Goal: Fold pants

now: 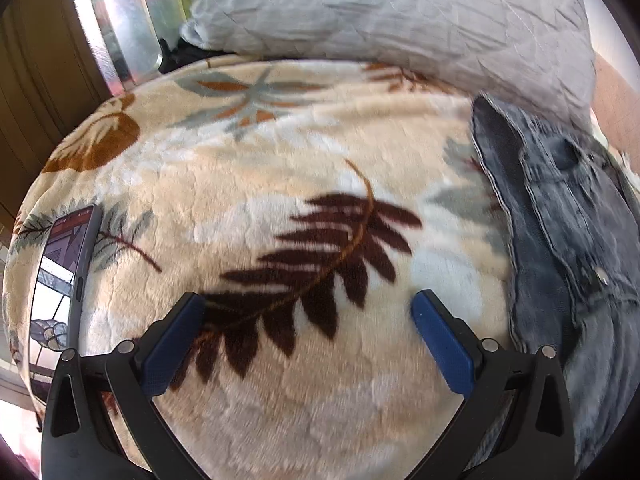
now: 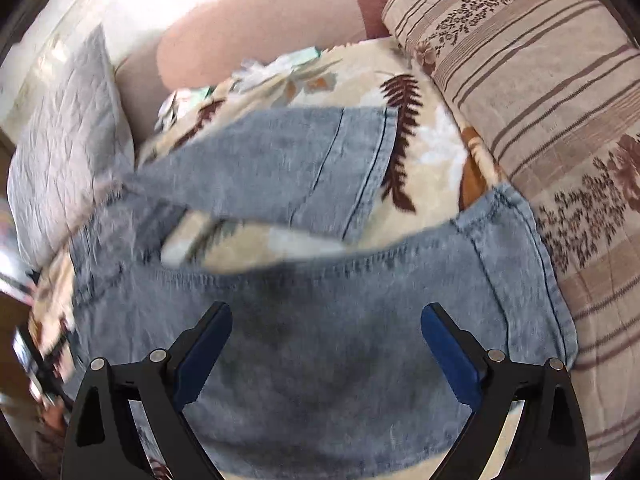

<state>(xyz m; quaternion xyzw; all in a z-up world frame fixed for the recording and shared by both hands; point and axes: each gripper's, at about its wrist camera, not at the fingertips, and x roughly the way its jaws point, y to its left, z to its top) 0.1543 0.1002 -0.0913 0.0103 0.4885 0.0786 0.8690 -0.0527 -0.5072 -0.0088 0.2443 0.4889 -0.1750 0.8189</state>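
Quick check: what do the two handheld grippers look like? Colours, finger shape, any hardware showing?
Both match. The left gripper and right gripper have black plastic frames with triangular cutouts, angled arms carrying flat blue textured pads, and round silver pins at the joints. No cables, markings, hands or sleeves visible.

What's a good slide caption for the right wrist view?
Open right gripper poised over faded blue denim pants spread on leaf-patterned fleece blanket.

Bare blanket [image 1: 280,140] between phone [image 1: 66,276], jeans [image 1: 560,240]

Pants [image 2: 320,312] on blanket [image 1: 280,160], pillow [image 1: 400,8] behind.
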